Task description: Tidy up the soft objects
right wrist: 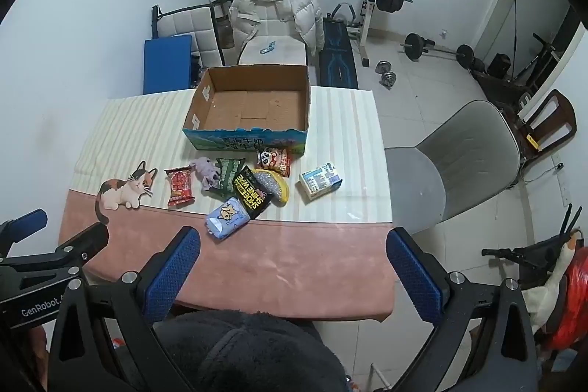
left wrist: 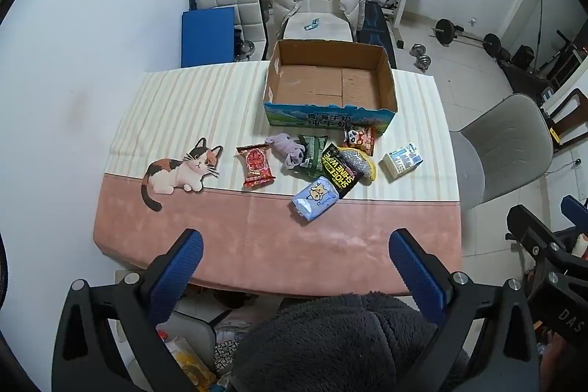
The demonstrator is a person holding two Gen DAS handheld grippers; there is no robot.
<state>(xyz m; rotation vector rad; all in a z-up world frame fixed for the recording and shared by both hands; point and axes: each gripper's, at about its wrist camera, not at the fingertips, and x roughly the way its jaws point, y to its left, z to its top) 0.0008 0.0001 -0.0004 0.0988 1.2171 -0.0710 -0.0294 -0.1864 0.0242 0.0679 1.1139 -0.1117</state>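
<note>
I have both grippers, left (left wrist: 294, 267) and right (right wrist: 292, 265), spread wide and empty; the pile's tissue pack (right wrist: 226, 217) lies ahead before the box (right wrist: 253, 135), nearer the right

Matt corrugated cardboard box (left wrist: 330, 87), glossy plastic snack packet (left wrist: 255, 166), soft cloth tablecloth (left wrist: 257, 230).

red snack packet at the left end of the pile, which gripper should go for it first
Probably the left gripper. The red snack packet lies apart on the pile's left, nearer that side. The right gripper, also open and empty, sits further toward the white carton.
</note>
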